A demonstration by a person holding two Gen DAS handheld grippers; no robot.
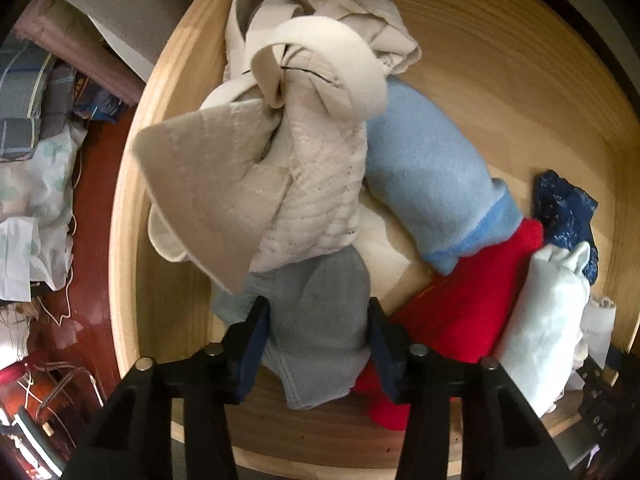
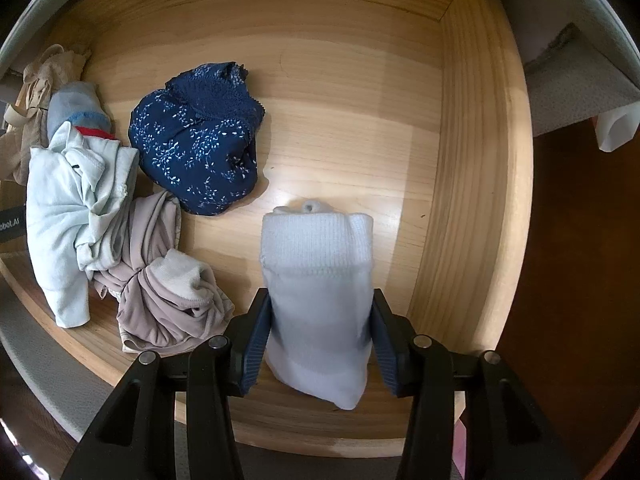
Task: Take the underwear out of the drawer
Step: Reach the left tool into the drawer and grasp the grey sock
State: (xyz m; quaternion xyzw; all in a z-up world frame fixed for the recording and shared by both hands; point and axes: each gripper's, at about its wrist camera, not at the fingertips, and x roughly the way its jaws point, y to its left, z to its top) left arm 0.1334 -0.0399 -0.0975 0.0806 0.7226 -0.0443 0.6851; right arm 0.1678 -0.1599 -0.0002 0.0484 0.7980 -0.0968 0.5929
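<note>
Rumpled floral bedding [image 1: 36, 184] and cords [image 1: 72, 280] on red-brown floor [image 1: 94, 216].

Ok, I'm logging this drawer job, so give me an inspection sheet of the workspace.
Surface: wooden drawer, floor partly bare.
Job's things: navy floral underwear lies loose; grey garment; white folded piece.
Clutter: cream bra, blue sock, red item.
Grippers: left gripper fingers press the grey garment; right gripper clamps the white folded piece.
Cables: cord on the floor outside.
Surroundings: bags, bedding beside the drawer.

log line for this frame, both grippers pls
left gripper: shut on grey garment | right gripper: shut on white sock | drawer: open, clothes inside
</note>
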